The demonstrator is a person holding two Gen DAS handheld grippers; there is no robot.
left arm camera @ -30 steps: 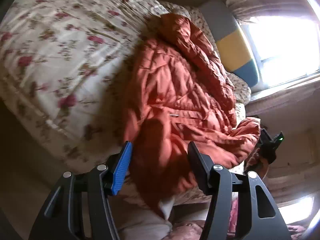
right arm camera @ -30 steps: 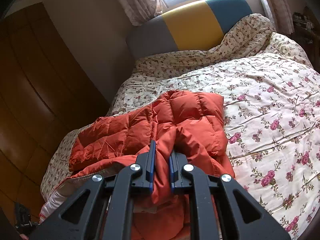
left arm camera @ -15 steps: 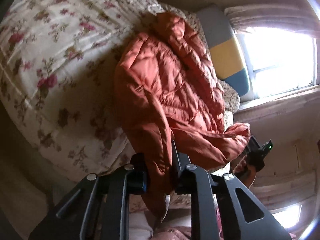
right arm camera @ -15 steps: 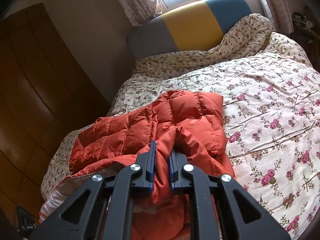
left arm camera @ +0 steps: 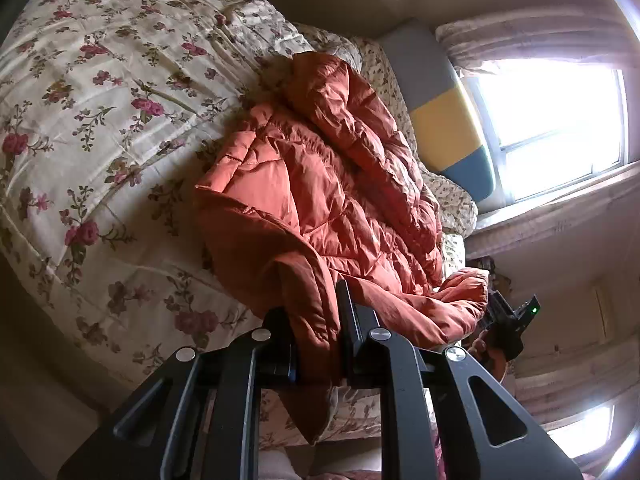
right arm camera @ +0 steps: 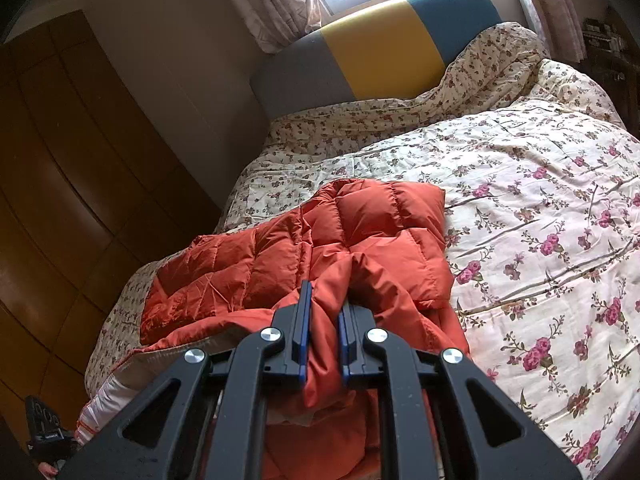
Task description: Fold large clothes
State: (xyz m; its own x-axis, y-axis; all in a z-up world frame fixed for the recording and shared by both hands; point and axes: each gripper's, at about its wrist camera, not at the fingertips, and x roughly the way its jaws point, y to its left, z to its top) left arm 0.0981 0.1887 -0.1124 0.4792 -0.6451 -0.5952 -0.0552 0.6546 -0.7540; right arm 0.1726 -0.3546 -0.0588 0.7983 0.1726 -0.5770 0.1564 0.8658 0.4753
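Both of my grippers are pinching the same orange puffer jacket [left arm camera: 320, 184]: the left gripper [left arm camera: 318, 328] has its fingers clamped on a thick fold of the hem, and the right gripper [right arm camera: 322, 332] squeezes another bunch of cloth between its blue pads [right arm camera: 301, 334]. From these two grips the jacket spreads away over the near edge of the bed [right arm camera: 540, 240], crumpled and half doubled on itself, with a pale lining [right arm camera: 120, 384] hanging off the edge toward the floor. I judge it light and very soft; the quilted shell looks slick, so the padding may creep out of a shallow bite, and a hold on a seam or the hem should serve better than one on a puffy panel. It lies on a floral quilt [left arm camera: 100, 92] that is itself soft and rumpled. Beyond stand a grey, yellow and blue headboard [right arm camera: 380, 52], a bright curtained window [left arm camera: 552, 92] and a dark wooden wardrobe [right arm camera: 60, 180].
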